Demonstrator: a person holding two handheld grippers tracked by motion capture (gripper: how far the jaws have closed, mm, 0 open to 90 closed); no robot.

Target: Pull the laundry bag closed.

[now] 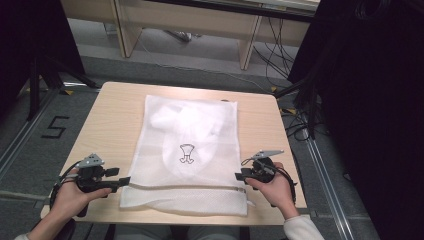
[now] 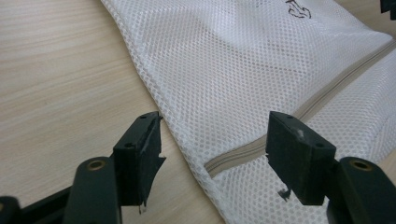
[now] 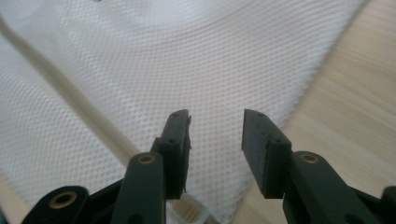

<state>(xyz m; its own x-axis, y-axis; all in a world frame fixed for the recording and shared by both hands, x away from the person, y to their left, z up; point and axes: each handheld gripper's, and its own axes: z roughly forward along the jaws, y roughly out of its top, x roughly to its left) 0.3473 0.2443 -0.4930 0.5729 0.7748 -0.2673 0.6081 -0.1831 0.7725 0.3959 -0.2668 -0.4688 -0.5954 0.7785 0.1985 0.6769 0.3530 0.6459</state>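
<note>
The table (image 1: pixel 105 117) has bare wood at nine o'clock, a wide strip where the left gripper (image 1: pixel 122 181) rests by the near-left corner, its jaws spread apart with nothing between them; in the left gripper view they straddle the bag's edge and the zip's end without pressing on either. The mesh laundry bag (image 1: pixel 192 150) lies flat at the table's centre, its far edge toward twelve o'clock just short of the table rim. It is white and see-through (something pale lies inside), with a small black print in the middle and a beige zip (image 2: pixel 289 123) across its near end. At three o'clock a narrower wooden strip holds the right gripper (image 1: pixel 239 175), jaws likewise parted and empty, at the bag's right edge.
</note>
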